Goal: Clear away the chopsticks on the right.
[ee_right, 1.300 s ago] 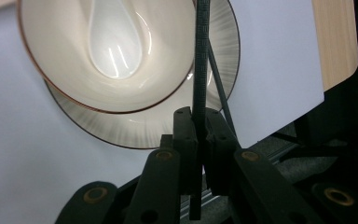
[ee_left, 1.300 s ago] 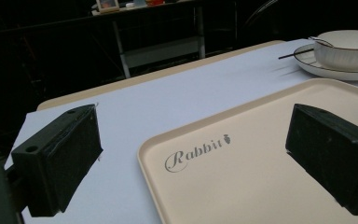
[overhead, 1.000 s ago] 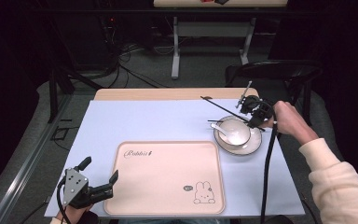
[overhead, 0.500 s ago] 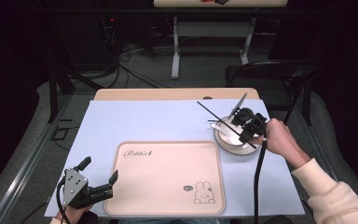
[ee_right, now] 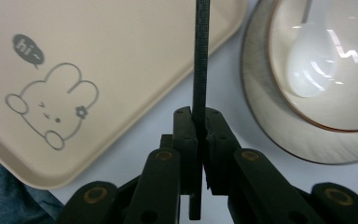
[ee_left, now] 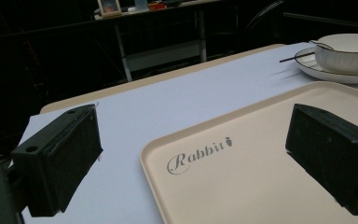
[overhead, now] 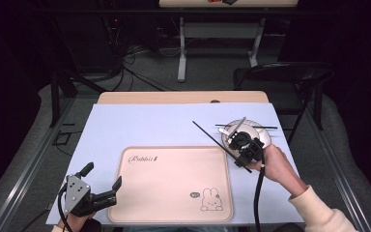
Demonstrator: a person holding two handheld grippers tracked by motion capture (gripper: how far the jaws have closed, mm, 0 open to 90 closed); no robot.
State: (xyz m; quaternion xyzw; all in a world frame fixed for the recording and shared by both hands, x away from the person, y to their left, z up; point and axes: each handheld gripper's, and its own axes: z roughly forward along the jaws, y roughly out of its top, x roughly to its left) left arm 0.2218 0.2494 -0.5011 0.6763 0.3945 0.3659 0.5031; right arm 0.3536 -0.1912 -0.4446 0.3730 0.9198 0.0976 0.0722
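Observation:
My right gripper (overhead: 242, 146) is shut on a black chopstick (overhead: 211, 137) and hovers between the beige rabbit tray (overhead: 174, 183) and the white bowl (overhead: 256, 131). The right gripper view has the chopstick (ee_right: 200, 60) clamped between the jaws (ee_right: 198, 116), running over the gap between tray (ee_right: 112, 42) and plate (ee_right: 270, 126). A white spoon (ee_right: 307, 70) lies in the bowl (ee_right: 354, 107). A second chopstick (overhead: 269, 126) rests across the plate. My left gripper (overhead: 101, 179) stands open at the tray's near left corner with nothing between its jaws (ee_left: 193, 154).
A pale blue mat (overhead: 145, 125) covers the wooden table (overhead: 174, 97). A dark chair (overhead: 280, 75) stands beyond the far right corner. Cables and a table frame (overhead: 181, 43) sit on the floor behind. The left gripper view takes in the bowl (ee_left: 345, 51) on its plate (ee_left: 321, 74).
My right gripper has carried the chopstick from above the bowl leftward, nearer and lower, to the tray's right edge. The left gripper has stayed put.

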